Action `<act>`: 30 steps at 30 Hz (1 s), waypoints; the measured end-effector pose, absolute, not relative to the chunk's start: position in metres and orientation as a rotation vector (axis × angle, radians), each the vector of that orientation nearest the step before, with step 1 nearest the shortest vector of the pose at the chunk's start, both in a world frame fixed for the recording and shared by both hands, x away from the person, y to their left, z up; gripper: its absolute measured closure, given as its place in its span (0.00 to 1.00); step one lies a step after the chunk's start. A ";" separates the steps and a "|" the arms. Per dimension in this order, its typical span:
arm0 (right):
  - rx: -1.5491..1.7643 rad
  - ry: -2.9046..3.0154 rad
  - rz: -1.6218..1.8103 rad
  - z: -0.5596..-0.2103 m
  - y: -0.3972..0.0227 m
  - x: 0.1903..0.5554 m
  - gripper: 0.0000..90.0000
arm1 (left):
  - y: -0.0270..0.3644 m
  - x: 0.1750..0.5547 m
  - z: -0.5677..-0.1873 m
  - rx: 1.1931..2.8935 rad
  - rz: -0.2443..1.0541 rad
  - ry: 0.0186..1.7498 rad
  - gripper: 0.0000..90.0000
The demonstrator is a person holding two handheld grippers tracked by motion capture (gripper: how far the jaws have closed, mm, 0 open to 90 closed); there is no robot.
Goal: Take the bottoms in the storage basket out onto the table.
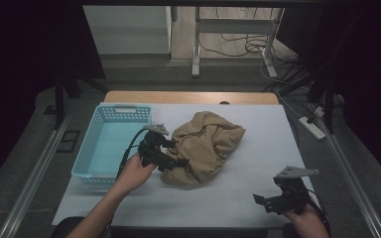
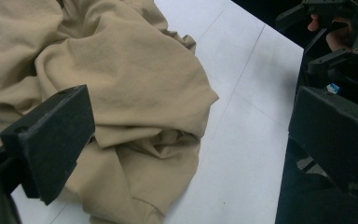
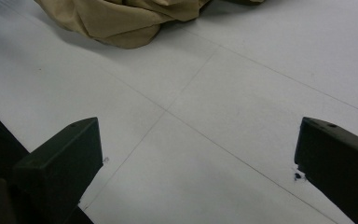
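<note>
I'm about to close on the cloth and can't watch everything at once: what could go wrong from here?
The left claw is open at the near edge of the crumpled tan cloth; it may pinch just one loose fold, so the rest would trail and drag.

The blue basket stands close behind that hand; a swing could knock it.

The right claw waits open near the table's front edge, too far off to help support the bundle.

Dim room — dark sides, grey floor (image 1: 144,74), white table legs (image 1: 196,44) and tangled cables (image 1: 243,47) beyond the white worktop (image 1: 258,148).
</note>
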State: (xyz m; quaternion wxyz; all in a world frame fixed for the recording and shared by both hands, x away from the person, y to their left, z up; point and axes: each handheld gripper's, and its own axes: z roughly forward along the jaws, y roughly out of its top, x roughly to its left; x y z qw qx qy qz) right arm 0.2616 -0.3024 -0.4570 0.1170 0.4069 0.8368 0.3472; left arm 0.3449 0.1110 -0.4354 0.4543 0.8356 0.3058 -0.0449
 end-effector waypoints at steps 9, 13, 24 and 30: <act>1.191 2.448 1.013 -0.457 -0.302 0.261 0.01 | 0.120 0.339 -0.436 2.049 -0.113 0.770 0.02; 1.192 2.447 1.013 -0.457 -0.302 0.262 0.01 | 0.125 0.337 -0.436 2.040 -0.112 0.777 0.02; 1.198 2.444 1.012 -0.457 -0.302 0.262 0.01 | 0.136 0.330 -0.435 2.038 -0.112 0.793 0.01; 1.205 2.443 1.007 -0.457 -0.302 0.262 0.01 | 0.141 0.327 -0.434 2.025 -0.111 0.803 0.01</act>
